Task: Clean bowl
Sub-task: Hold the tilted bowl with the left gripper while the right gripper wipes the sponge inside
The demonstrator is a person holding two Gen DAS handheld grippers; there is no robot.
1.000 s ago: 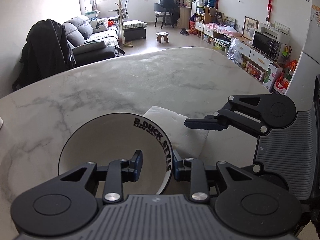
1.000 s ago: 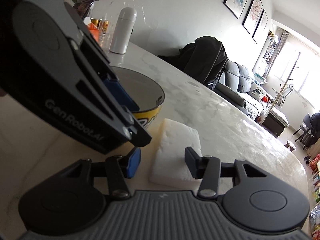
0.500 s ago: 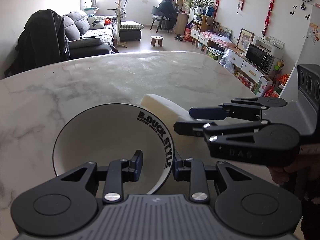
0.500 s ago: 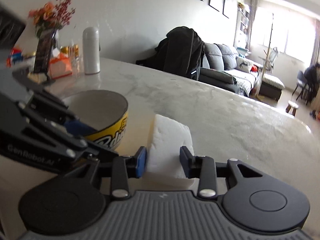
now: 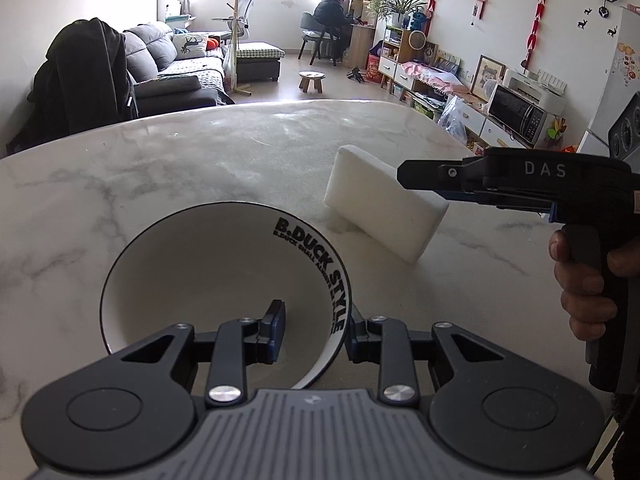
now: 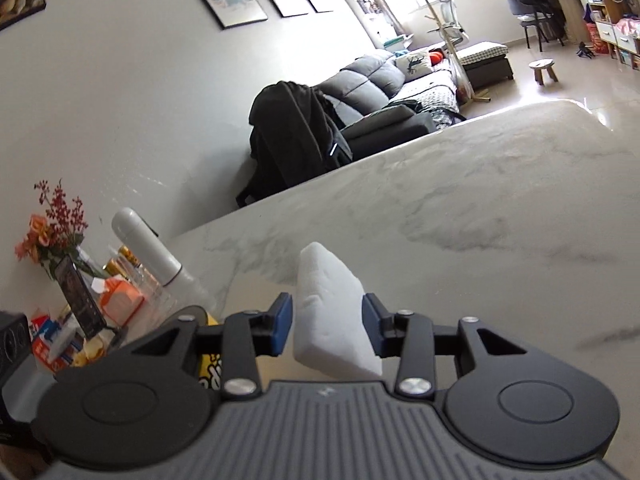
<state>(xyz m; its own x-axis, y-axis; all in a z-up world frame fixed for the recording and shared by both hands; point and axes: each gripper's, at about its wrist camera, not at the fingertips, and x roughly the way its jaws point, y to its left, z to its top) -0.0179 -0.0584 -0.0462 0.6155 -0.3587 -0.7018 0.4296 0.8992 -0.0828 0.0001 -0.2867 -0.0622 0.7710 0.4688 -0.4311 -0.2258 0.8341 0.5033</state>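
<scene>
tabletop [image 5: 200, 168]: white marble with grey veins, lying under and ahead of both pairs of tongs.

bowl [image 5: 208, 264]: white inside, dark rim, black lettering on the inner wall; yellow outside, seen in the right wrist view. it stands on the tabletop directly at the left tongs [image 5: 316, 330], whose one finger reaches inside it and the other sits outside, the near right wall pinched between them.

sponge [image 5: 384, 204]: white rectangular block, tilted, ahead and to the right of the left tongs, beside the bowl. it sits between the fingers of the right tongs [image 6: 326, 330], which are opening; a narrow gap shows at the left pad [image 6: 281, 322].

hand [image 5: 580, 284]: wrapped around the right tongs' handle, at the right edge of the left wrist view.
</scene>
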